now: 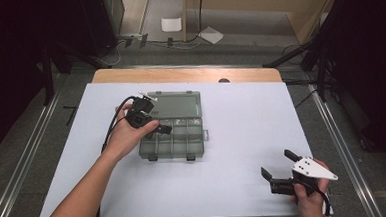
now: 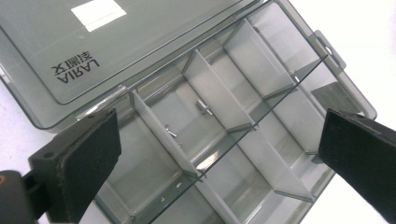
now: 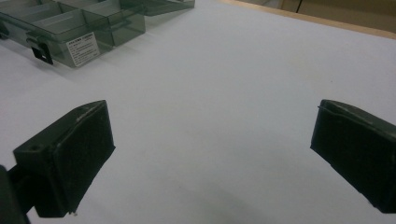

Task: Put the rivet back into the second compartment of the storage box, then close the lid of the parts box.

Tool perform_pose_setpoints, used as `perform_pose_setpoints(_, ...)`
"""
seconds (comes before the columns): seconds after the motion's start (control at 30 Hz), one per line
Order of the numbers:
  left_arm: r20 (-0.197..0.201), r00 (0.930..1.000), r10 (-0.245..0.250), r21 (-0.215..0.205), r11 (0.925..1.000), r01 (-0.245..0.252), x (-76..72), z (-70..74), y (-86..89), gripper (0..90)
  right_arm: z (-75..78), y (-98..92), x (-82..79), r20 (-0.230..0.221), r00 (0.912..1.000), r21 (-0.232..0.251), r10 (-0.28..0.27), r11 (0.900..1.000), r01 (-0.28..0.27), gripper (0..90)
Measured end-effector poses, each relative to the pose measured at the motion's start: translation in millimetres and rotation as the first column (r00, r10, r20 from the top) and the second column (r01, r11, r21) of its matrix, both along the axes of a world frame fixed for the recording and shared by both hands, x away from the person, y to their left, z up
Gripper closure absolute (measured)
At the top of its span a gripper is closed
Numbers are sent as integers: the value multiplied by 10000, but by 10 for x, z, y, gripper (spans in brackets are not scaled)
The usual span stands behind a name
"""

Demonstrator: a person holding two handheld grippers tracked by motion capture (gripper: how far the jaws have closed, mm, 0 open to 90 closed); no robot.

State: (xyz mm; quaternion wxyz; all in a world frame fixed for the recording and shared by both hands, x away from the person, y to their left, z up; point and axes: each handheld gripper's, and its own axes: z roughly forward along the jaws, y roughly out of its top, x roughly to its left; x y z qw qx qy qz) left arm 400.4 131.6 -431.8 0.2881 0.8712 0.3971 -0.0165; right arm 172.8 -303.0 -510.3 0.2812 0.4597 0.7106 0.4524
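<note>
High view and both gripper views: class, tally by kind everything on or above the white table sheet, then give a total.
Compartment box, grey see-through, lid open: 1
Small metal pins lying in the box's compartments: 2
Grippers, both open: left gripper, right gripper: 2
Total: 5

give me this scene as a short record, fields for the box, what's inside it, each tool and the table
box: clear grey compartment box, lid open and lying flat behind it
contents: two small metal pins in one middle compartment; the other compartments seen in the left gripper view look empty
left tool: left tool over the box, jaws wide apart, nothing between them
right tool: right tool near the table's front right corner, jaws open, holding nothing
table: white sheet on a wooden top
</note>
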Motion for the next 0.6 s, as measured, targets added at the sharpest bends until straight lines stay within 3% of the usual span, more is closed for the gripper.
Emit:
perform_pose_setpoints(0.1, 76, 9999, -72, -250, 9997, 74, -9, 19, 28, 0, 2, -2, -4, 4, 10000, -50, 14, 10000, -14, 0)
perform_pose_setpoints(0.3, 283, 9994, -205, -179, 9996, 210, -52, 38, 50, 0, 1, 9, 7, 42, 10000, -40, 18, 10000, -18, 0)
perform_pose_setpoints(0.6, 426, 9991, 50, -331, 9994, -36, -66, 34, 101, 0, 19, 44, -2, -9, 10000, -23, 72, 10000, -72, 0)
